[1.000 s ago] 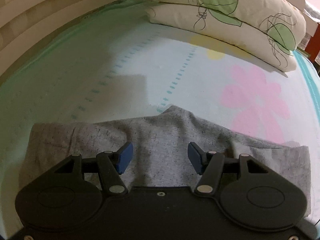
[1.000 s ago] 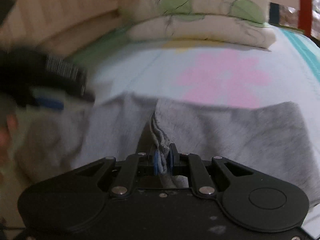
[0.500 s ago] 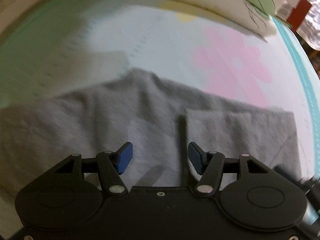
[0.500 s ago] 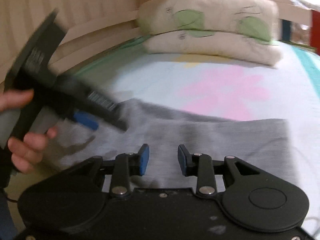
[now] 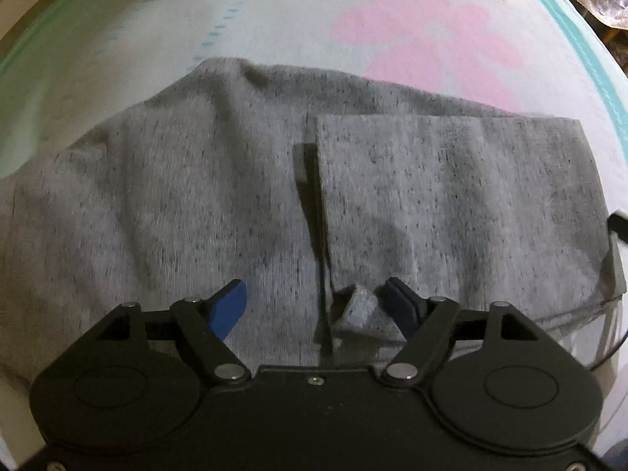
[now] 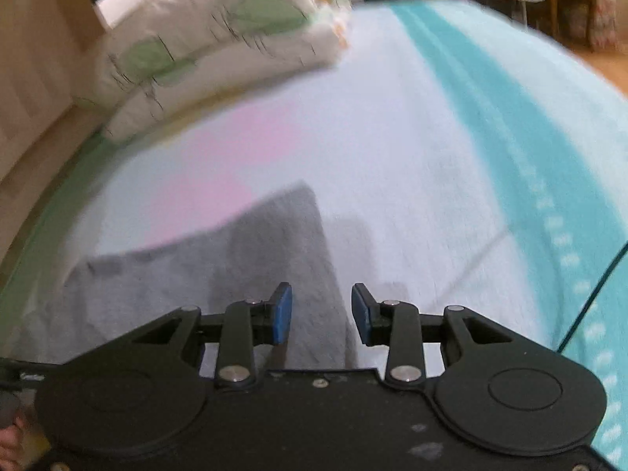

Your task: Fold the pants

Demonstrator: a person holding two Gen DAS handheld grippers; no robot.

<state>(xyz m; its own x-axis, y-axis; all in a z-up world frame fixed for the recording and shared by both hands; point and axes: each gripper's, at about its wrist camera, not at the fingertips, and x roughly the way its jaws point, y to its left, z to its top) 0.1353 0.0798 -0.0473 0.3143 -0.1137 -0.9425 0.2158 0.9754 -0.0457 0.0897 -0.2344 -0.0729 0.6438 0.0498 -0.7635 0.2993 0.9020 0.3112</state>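
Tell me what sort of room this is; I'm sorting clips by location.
Most likely a bedroom: the grey pants lie on a bed sheet printed with a pink flower, with stacked leaf-print pillows at its head.

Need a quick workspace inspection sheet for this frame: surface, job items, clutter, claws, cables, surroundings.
Surface: bed sheet, pale, with a pink flower print and a teal border.
Job's things: grey pants lying on the sheet, one layer folded over, a small corner turned up.
Clutter: nothing seen on the sheet beside the pants.
Claws: left claw opening over the pants, the turned-up corner between its pads; right claw opening, gripping nothing, at the pants' edge.
Cables: thin dark cable at the right.
Surroundings: stacked pillows at the head.
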